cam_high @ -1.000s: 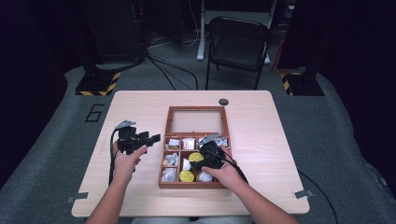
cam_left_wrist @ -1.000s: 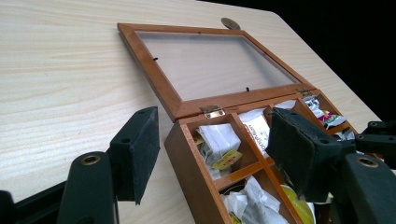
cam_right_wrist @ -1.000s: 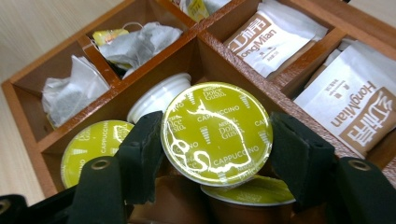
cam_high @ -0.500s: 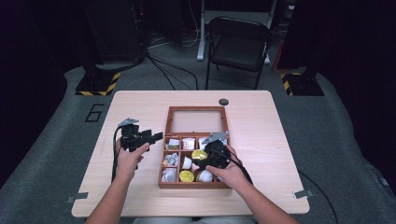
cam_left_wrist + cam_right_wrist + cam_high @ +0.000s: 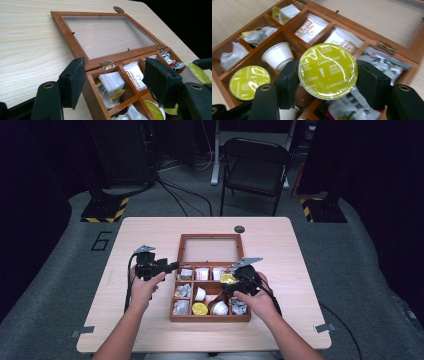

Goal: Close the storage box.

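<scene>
Light wood counter, rounded corners, small dark round disc near its far edge. Grey carpet floor all around, a "6" marked on it left of the counter. Black folding chair behind the counter. Two black bases with yellow-black hazard tape, one far left, one far right. Cables run across the floor at the back. Room edges dark; light falls on the counter.

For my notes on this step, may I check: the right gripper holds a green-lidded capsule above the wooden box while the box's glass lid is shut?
Not quite: the lid is open, lying flat on the table behind the wooden box, as the high view shows. The rest holds: the right gripper grips the green-lidded capsule above the compartments.
</scene>
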Motion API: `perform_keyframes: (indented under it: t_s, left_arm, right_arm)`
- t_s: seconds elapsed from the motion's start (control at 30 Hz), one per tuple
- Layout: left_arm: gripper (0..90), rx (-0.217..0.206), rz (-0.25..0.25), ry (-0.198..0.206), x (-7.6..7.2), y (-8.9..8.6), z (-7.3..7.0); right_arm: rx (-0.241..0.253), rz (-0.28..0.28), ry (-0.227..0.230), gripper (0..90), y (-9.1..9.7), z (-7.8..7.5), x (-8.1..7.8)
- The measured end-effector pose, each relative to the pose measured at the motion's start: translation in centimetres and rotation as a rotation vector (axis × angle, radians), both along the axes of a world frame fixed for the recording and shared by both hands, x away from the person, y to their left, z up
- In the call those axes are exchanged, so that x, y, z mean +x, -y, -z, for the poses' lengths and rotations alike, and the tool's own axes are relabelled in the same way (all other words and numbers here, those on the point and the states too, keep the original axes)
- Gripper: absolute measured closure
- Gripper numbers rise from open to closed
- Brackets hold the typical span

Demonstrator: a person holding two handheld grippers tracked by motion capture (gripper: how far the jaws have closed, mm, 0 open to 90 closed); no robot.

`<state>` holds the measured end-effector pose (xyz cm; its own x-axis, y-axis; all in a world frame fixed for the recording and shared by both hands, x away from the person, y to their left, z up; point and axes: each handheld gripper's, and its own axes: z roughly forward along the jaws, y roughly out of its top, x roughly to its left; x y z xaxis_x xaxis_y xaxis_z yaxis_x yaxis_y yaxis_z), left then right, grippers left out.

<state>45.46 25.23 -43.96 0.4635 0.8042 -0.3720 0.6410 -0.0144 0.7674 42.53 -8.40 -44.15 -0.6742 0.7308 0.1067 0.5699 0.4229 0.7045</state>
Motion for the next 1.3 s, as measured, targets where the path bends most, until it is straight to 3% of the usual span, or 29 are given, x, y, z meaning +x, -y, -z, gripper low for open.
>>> perform_keyframes:
  t_s: [0.2, 0.83, 1.3]
  left_arm:
    - [34.1, -0.002, 0.003, 0.001, 0.1, 0.1, -0.1]
    - [34.1, -0.006, 0.002, 0.0, 0.4, 0.1, 0.0]
    - [34.2, -0.005, -0.005, 0.003, 0.4, -0.1, -0.1]
  right_arm:
    - [0.011, 0.066, -0.004, 37.0, 1.9, -0.2, 0.5]
    - [-0.084, 0.263, 0.059, 37.0, 7.8, 0.3, 2.3]
    - [-0.111, 0.399, 0.038, 37.0, 11.7, 1.3, 3.4]
